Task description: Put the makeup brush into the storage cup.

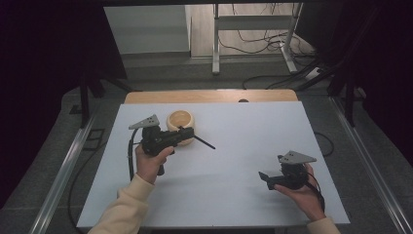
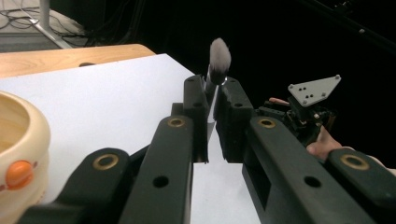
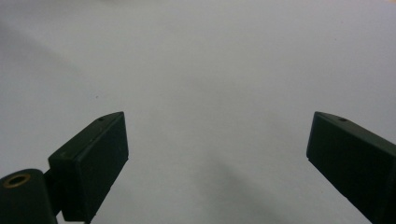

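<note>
The left claw (image 2: pixel 211 119) was pinching a slim black-handled makeup brush with a soft grey bristle tuft (image 2: pixel 219 56). Its jaws were pressed together on the handle just below the silver ferrule. In the high view the brush (image 1: pixel 203 142) stuck out to the right of the left claw (image 1: pixel 187 135), lifted clear of the white rectangular surface (image 1: pixel 243 131). A small round cream-coloured wooden bowl with an orange dot on its side (image 1: pixel 180 120) sat just behind the claw, and in the left gripper view the bowl (image 2: pixel 21 140) sat low at the left edge.

The right claw (image 3: pixel 217 140) was spread wide with nothing between the jaws, above bare surface. In the high view the right claw (image 1: pixel 265 178) sat near the front right, well apart from the brush.

Handling, as a judgement: the brush looked very light, with a stiff, thin, smooth handle that would probably swivel or slip in a loose pinch. The tuft was soft and would splay if squeezed or pushed down. The best hold looked to be on the handle near the ferrule, never on the bristles. The bowl looked rigid and light, easy to nudge, and its rim or wall would be the place to take it.
</note>
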